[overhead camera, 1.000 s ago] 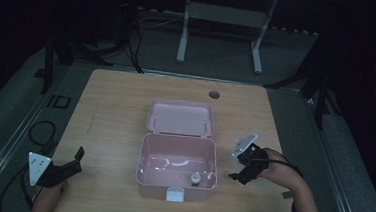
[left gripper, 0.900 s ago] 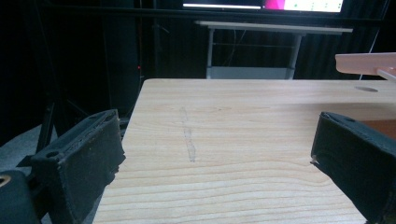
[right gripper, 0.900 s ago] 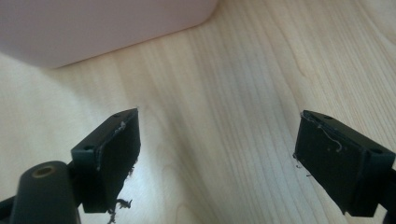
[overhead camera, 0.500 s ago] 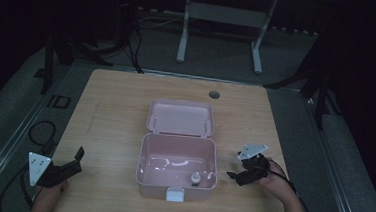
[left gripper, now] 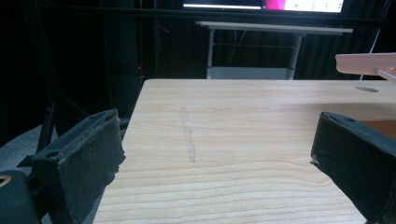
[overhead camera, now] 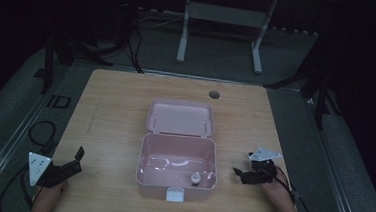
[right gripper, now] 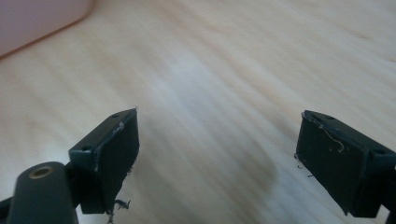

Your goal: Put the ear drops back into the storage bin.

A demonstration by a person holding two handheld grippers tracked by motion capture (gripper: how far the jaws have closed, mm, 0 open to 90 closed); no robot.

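Note:
A pink box [overhead camera: 143, 175] stands open at the middle of the wooden table [overhead camera: 115, 116], its lid [overhead camera: 180, 118] laid back behind it. Inside lie a small white knobbed object [overhead camera: 196, 178] and a pale curved piece [overhead camera: 172, 162]. My left gripper [overhead camera: 76, 162] rests at the table's near left corner, jaws wide apart and holding nothing [left gripper: 217, 144]; the lid's edge [left gripper: 369, 63] shows at the far right of the left gripper view. My right gripper [overhead camera: 242, 166] hovers just right of the box, open over bare wood [right gripper: 217, 140], with the box's wall [right gripper: 37, 18] at the upper left.
A round cable hole [overhead camera: 214, 94] sits near the table's far edge. Cables [overhead camera: 39, 130] lie on the floor at the left. A metal stand [overhead camera: 222, 18] is beyond the table in the dark.
My right gripper has drawn back toward the table's near edge and sunk lower beside the box. The left gripper and the box have stayed put.

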